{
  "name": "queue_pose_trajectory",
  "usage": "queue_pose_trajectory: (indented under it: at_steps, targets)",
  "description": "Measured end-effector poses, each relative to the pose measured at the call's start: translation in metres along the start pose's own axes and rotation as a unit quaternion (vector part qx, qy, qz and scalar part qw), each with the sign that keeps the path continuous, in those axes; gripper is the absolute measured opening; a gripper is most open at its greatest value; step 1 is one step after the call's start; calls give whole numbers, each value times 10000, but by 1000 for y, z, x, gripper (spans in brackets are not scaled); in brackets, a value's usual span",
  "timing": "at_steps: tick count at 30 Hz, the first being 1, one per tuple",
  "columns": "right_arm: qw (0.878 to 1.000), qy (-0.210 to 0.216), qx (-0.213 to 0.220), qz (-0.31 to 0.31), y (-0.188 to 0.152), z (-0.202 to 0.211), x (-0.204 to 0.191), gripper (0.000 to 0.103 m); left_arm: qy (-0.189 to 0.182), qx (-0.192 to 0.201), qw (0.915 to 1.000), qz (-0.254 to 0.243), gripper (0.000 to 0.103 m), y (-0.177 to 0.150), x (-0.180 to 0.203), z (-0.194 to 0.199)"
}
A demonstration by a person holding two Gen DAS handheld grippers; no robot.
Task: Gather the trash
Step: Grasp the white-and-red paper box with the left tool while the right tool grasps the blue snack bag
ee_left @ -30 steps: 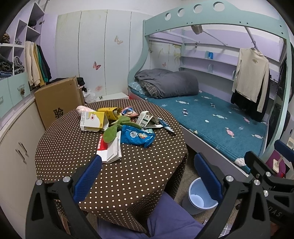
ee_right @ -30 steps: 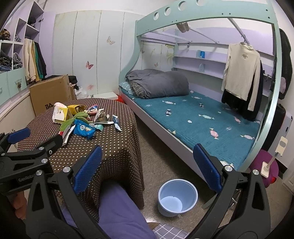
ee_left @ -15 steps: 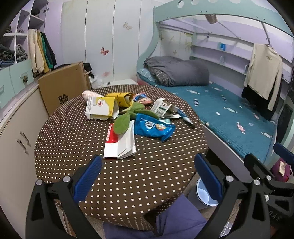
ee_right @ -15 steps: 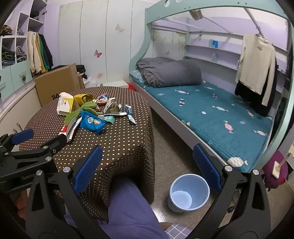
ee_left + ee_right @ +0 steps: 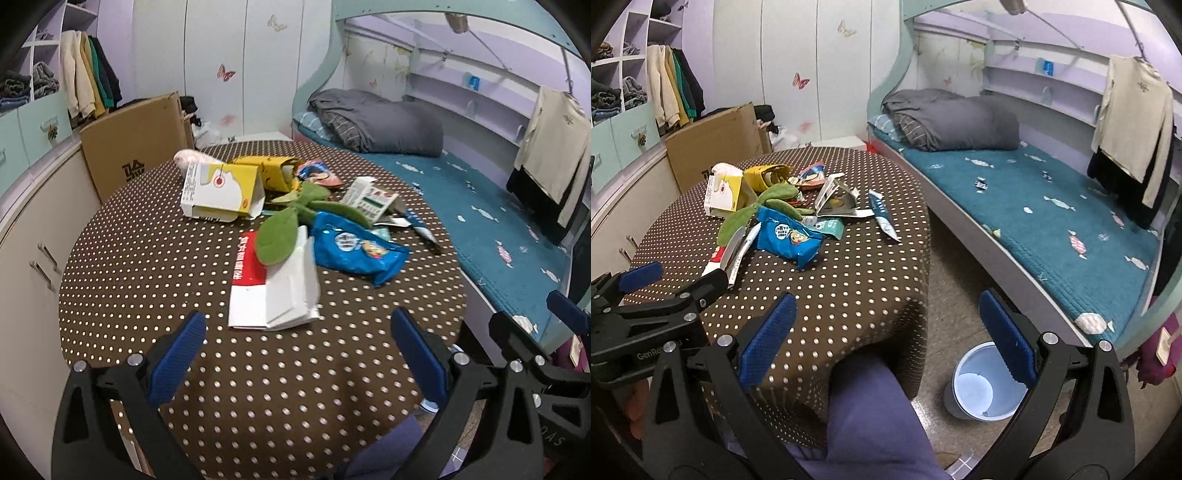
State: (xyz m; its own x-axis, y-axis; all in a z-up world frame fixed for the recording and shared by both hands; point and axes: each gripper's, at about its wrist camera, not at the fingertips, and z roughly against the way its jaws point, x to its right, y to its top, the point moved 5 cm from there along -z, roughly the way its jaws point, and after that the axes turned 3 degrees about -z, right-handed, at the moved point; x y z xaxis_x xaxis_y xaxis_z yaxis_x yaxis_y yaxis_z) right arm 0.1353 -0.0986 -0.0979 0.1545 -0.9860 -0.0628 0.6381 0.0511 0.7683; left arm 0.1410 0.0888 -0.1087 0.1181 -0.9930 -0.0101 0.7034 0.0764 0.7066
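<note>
Your left gripper (image 5: 295, 345) and right gripper (image 5: 884, 325) both have fingers spread wide, holding nothing. Ahead of the left fingers, one trash pile (image 5: 295, 218) lies on the dotted table (image 5: 147, 266); overlapping pieces are hard to count. Below the right fingers, one blue bin (image 5: 975, 384) stands on the floor, partly hidden; it looks empty.

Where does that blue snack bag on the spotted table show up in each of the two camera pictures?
Left wrist view: the blue snack bag lies right of centre, beyond the open left gripper.
Right wrist view: the same bag lies left of centre, beyond the gripper's left finger.
Shared landmark: the green plush toy, touching the bag's left side in both.
</note>
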Motion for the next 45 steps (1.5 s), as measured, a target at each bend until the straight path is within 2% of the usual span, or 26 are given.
queue_pose_trajectory:
  at_steps: [5,12,14,16,17,22,28,33,39,40,43,44,45]
  targets:
    - [9997,88,-231,28,3,-26,-9,97,54,-199,9997,98,98,5,-11,-23]
    - [9988,98,-475,106,6,-56,-16,97,-95,-448,9988,192,97,14,-19,-58]
    - [9982,112,-575,116,5,-63,-18,97,-124,-546,9983,170,82,15,-18,-68]
    - [9978,139,-640,125,5,-68,-21,97,-52,-678,9976,95,74,15,-17,-79]
    - [9977,137,-647,132,5,-70,-22,97,14,-611,9981,31,70,16,-16,-79]
    - [9975,141,-677,144,7,-75,-25,97,-71,-551,9985,-15,68,16,-17,-76]
    - [9978,336,-460,330,18,-74,-39,97,-56,-495,9985,215,67,13,-37,-69]
    - [9963,578,-367,513,28,-84,-59,97,235,-418,9978,447,67,11,-62,-63]
    - [9915,1030,-603,514,30,-107,-79,96,541,-392,9951,723,67,9,-90,-57]
    - [9912,1064,-614,502,30,-109,-82,95,590,-384,9947,756,67,9,-95,-57]
    - [9893,1190,-675,512,30,-117,-89,80,688,-370,9934,844,67,8,-108,-54]
    - [9892,1182,-687,520,29,-119,-91,72,706,-362,9932,856,67,8,-109,-53]
    - [9889,1181,-732,524,28,-122,-91,52,728,-352,9930,864,67,9,-111,-52]
